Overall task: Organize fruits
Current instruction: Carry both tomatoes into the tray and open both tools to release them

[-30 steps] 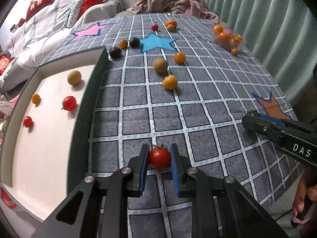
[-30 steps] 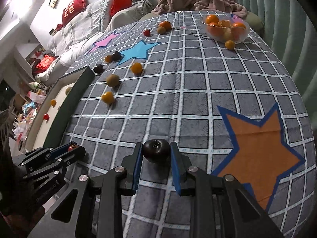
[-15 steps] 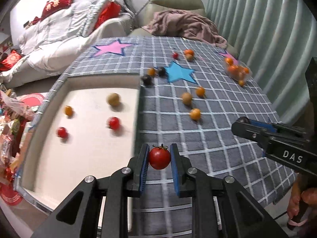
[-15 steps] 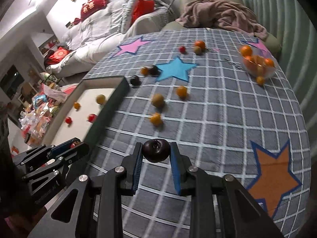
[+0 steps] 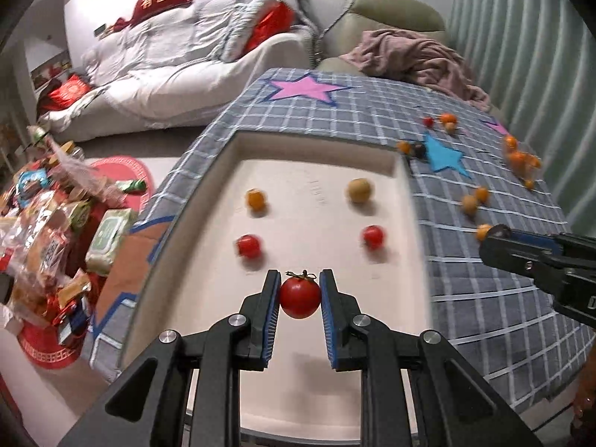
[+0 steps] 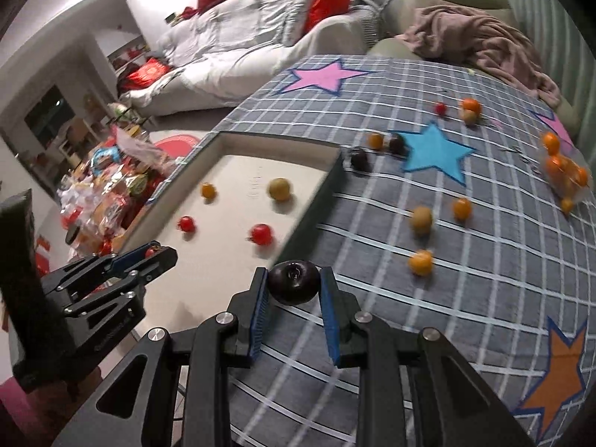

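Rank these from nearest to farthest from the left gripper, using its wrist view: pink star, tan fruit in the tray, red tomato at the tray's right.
1. Red tomato, just ahead, right.
2. Tan fruit, deeper in tray.
3. Pink star, far cloth edge.

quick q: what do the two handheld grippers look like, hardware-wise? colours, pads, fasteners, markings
Both match: the left gripper and right gripper are matte black angular linkages with cut-out windows and round silver pivot bolts. The fingers are flat black plates faced with ribbed blue pads. Seen from the side, the right gripper shows a blue strip along its finger and partial white lettering on the body. No cables or sleeves visible.
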Demonstrator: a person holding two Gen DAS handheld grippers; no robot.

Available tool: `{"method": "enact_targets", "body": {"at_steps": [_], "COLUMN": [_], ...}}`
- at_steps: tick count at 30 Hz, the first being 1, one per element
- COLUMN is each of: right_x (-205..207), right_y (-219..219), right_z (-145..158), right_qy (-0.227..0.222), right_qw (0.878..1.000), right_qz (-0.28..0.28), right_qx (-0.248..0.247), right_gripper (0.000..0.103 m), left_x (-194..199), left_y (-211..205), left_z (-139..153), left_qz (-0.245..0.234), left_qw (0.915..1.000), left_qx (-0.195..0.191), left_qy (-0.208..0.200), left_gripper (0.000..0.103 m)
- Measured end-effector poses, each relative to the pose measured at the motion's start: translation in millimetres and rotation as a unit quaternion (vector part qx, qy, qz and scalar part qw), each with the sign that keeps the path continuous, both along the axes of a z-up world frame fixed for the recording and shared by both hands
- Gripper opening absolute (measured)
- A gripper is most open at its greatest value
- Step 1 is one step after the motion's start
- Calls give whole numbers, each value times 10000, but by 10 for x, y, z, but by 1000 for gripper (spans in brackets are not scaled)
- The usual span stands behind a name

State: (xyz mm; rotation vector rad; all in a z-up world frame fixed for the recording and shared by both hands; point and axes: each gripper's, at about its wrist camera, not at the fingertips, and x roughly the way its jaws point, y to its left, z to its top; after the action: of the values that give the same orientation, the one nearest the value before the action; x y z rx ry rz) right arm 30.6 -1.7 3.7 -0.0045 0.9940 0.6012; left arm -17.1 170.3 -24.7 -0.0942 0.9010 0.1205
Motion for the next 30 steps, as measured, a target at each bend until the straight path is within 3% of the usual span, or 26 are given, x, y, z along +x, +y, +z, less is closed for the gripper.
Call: {"method": "enact_targets", "body": {"at_steps": [4, 13, 27, 30], "right_x": [21, 39, 46, 45], "right_y": [231, 695, 859, 857], "right_z": [-50, -247, -497, -491], "right_qy": [155, 289, 282, 339], "right_qw": [9997, 9979, 9936, 9938], "right_qz": [165, 536, 712, 750], "right_qx": [90, -234, -833, -745], "right_gripper": [30, 30, 31, 38], "left_x": [0, 13, 48, 44], "left_y": [171, 403, 430, 417], "left_z": [-109, -279, -405, -403], "left_qz": [174, 406, 385, 368], "left_qw": [9998, 9987, 9980, 9981], "left_qx": [66, 130, 137, 183], "left_qy": [104, 277, 478, 450], "left_gripper": [23, 23, 23, 23]}}
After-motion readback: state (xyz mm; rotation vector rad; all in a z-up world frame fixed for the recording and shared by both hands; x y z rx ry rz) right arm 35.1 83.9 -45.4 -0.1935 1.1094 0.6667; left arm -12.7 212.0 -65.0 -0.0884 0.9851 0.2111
